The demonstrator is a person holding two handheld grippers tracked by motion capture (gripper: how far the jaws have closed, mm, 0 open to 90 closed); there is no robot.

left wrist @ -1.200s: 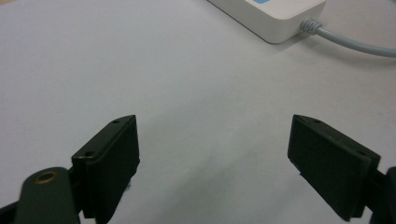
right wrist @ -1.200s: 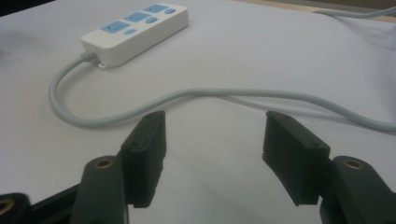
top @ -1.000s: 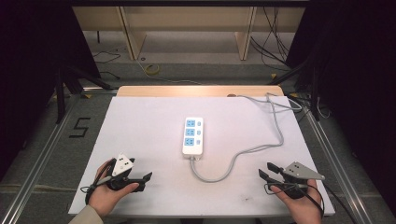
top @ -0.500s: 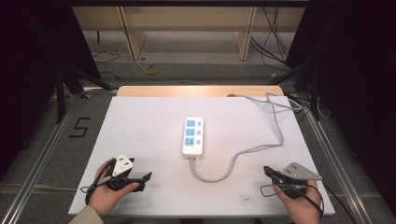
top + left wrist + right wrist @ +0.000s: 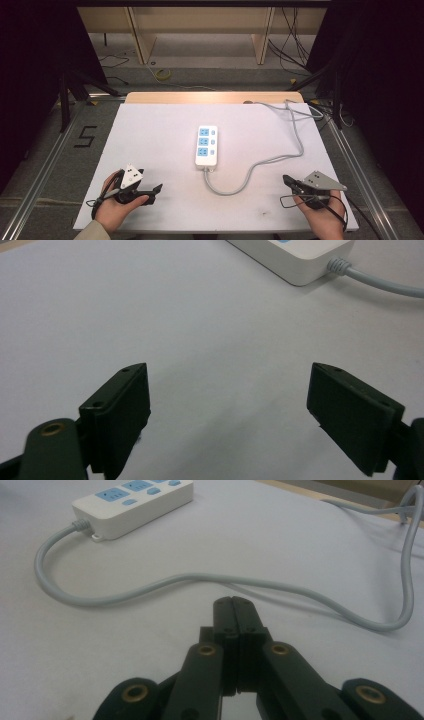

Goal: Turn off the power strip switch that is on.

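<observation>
We hold both grippers low at the near edge of the table (image 5: pixel 150 125), one at each corner, with the power strip (image 5: pixel 206 145) lying flat in the middle between them and well apart from both. That reads to us as a ready stance: the strip is centred where either hand could reach it, its sockets face up, and its grey cable (image 5: pixel 260 165) loops off the near end and runs away to the far right edge, leaving the left side of the strip free.

The left gripper (image 5: pixel 150 192) has its jaws spread wide with nothing between them. The right gripper (image 5: pixel 289 181) has just been closing its jaws, and they now meet flat against each other, gripping nothing.

From the high view we get the whole layout and both hands. The left gripper view adds a close look at the strip's near corner (image 5: pixel 300 260) and the ribbed collar where the cable leaves it. The right gripper view (image 5: pixel 234 605) shows the pressed-together jaws plainly, and how the cable (image 5: pixel 200 582) lies in a bend just ahead of them, not touching
</observation>
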